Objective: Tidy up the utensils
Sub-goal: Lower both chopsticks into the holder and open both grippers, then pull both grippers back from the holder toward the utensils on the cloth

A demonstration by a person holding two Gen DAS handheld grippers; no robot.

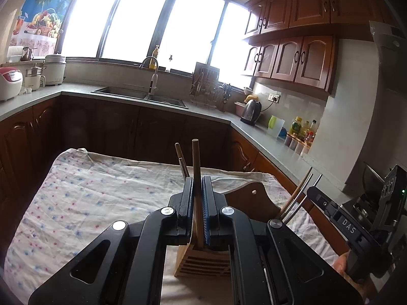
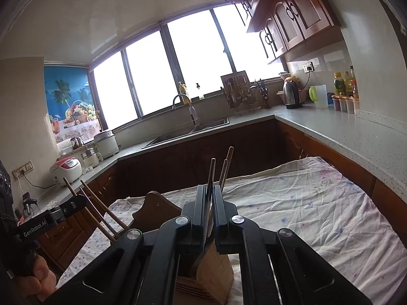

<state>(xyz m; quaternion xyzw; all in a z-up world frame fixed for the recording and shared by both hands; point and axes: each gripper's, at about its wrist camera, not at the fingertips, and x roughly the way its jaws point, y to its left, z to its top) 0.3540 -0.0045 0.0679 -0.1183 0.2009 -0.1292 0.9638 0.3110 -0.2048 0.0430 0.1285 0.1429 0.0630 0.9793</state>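
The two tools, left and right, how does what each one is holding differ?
The left tool grips a round, light-brown wooden stick; the right tool grips a thinner, darker, flatter utensil handle. The stick stands nearly upright, while the handle leans slightly right. Both tools are shut, above a slotted wooden holder.
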